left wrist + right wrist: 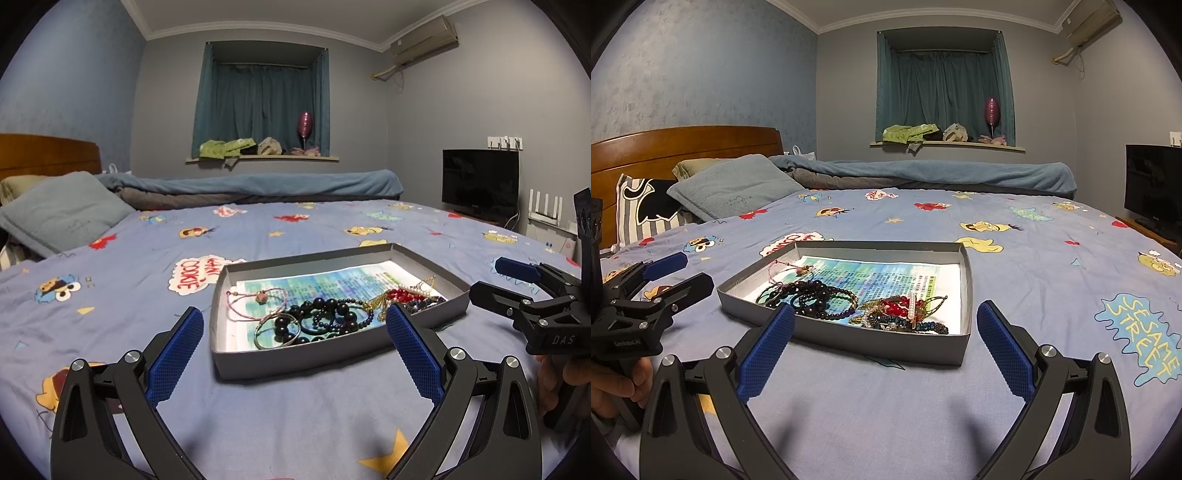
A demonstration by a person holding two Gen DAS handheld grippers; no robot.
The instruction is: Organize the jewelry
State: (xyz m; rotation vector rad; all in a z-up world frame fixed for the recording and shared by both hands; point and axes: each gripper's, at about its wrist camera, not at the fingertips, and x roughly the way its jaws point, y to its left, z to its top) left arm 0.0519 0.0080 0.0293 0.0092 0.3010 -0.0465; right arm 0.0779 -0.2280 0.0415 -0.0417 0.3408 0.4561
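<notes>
The jewelry sits heaped in a shallow grey cardboard tray point(955, 258) on the Sesame Street bedsheet point(1034, 369): dark bead bracelets point(816, 295) toward its left end, a red, gold and pearl tangle point(905, 310) toward its right. My left gripper point(295, 325) and right gripper point(886, 325) hang just short of the tray's near wall, both spread wide, holding nothing. A grey pillow point(735, 188) lies well beyond the tray.

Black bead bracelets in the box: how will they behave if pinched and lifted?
The black bead bracelets would probably droop, being strung loops. Their round, glossy beads may slip or roll. They lie overlapped in the grey box, so neighbours may snag and lift too.
</notes>
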